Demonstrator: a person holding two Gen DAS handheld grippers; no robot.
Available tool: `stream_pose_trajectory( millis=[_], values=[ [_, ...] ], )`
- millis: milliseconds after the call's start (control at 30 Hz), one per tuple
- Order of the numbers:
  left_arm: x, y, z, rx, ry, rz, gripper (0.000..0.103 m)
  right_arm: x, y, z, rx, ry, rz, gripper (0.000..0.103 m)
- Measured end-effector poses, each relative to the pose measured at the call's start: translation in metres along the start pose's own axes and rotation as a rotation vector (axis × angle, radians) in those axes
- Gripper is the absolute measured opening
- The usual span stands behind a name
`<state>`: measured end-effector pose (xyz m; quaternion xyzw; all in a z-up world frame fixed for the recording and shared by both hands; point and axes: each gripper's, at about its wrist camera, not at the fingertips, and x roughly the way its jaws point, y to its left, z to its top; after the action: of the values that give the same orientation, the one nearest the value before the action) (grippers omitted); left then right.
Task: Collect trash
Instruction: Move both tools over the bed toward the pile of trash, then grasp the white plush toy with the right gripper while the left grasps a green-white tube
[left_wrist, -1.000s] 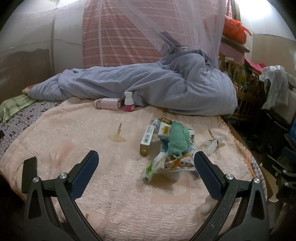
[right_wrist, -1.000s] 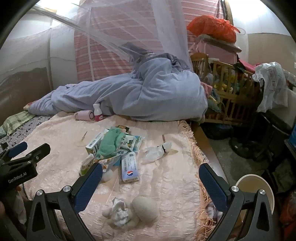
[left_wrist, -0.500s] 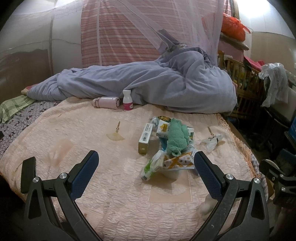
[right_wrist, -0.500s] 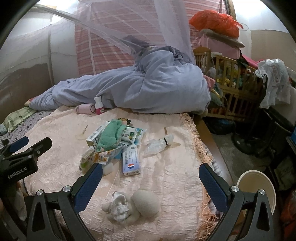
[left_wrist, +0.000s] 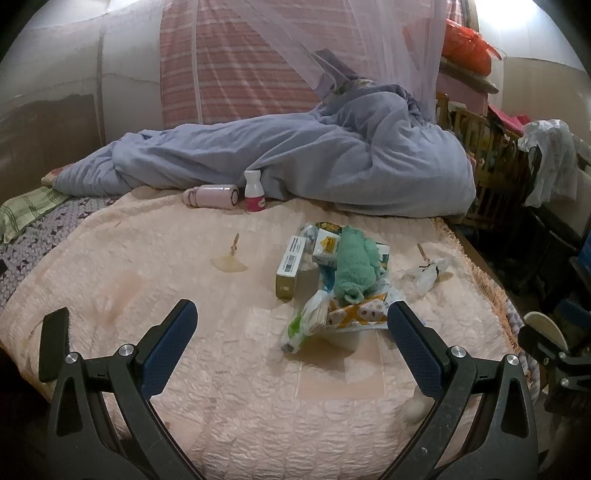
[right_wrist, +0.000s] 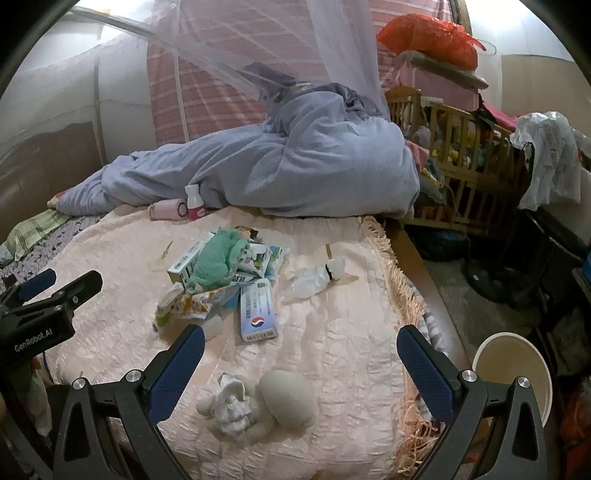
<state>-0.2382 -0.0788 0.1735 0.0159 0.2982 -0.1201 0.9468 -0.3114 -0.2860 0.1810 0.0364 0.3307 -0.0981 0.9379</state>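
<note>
A pile of trash lies on the pink bedspread: small cardboard boxes, plastic wrappers and a green cloth on top. It also shows in the right wrist view, with a white and blue box beside it. A clear crumpled plastic bag lies to its right. Crumpled white tissues lie near the bed's front edge. My left gripper is open and empty, just short of the pile. My right gripper is open and empty above the tissues.
A blue duvet is heaped at the back, with a pink bottle and a small white bottle in front of it. A white bucket stands on the floor right of the bed. A wooden crib stands behind it.
Both grippers have moved slightly forward toward the pile, which sits a little nearer in both views. Nothing on the bed has moved.
</note>
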Motion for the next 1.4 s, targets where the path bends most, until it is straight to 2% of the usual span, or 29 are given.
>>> stream_pose_trajectory(
  millis=[267, 467, 800, 933, 1000, 1033, 1067, 1133, 1267, 1333, 1400],
  values=[
    [0.011, 0.005, -0.007, 0.002, 0.036, 0.002, 0.102, 0.014, -0.007, -0.017, 0.002, 0.067, 0.037, 0.103],
    [0.026, 0.013, -0.014, -0.017, 0.079, -0.005, 0.102, 0.034, -0.017, -0.047, 0.011, 0.172, 0.074, 0.103],
    [0.056, 0.006, -0.023, 0.015, 0.156, -0.037, 0.102, 0.077, -0.024, -0.068, 0.185, 0.294, 0.249, 0.1],
    [0.072, 0.007, -0.024, 0.026, 0.177, -0.04, 0.102, 0.101, -0.02, -0.069, 0.228, 0.313, 0.27, 0.093],
    [0.083, 0.008, -0.022, 0.034, 0.193, -0.039, 0.102, 0.107, -0.016, -0.065, 0.214, 0.305, 0.273, 0.082],
    [0.089, 0.009, -0.02, 0.034, 0.2, -0.042, 0.101, 0.111, -0.013, -0.063, 0.212, 0.307, 0.286, 0.069],
    [0.093, 0.009, -0.019, 0.033, 0.205, -0.047, 0.098, 0.117, -0.011, -0.063, 0.211, 0.314, 0.3, 0.062],
    [0.106, 0.01, -0.017, 0.037, 0.223, -0.053, 0.094, 0.126, -0.008, -0.062, 0.207, 0.31, 0.305, 0.057],
    [0.135, 0.009, -0.017, 0.042, 0.297, -0.081, 0.077, 0.125, -0.007, -0.057, 0.182, 0.282, 0.321, 0.05],
    [0.145, 0.009, -0.019, 0.042, 0.326, -0.096, 0.074, 0.12, -0.009, -0.053, 0.175, 0.269, 0.332, 0.048],
    [0.153, 0.01, -0.021, 0.045, 0.345, -0.089, 0.063, 0.117, -0.012, -0.05, 0.173, 0.259, 0.337, 0.047]
  ],
)
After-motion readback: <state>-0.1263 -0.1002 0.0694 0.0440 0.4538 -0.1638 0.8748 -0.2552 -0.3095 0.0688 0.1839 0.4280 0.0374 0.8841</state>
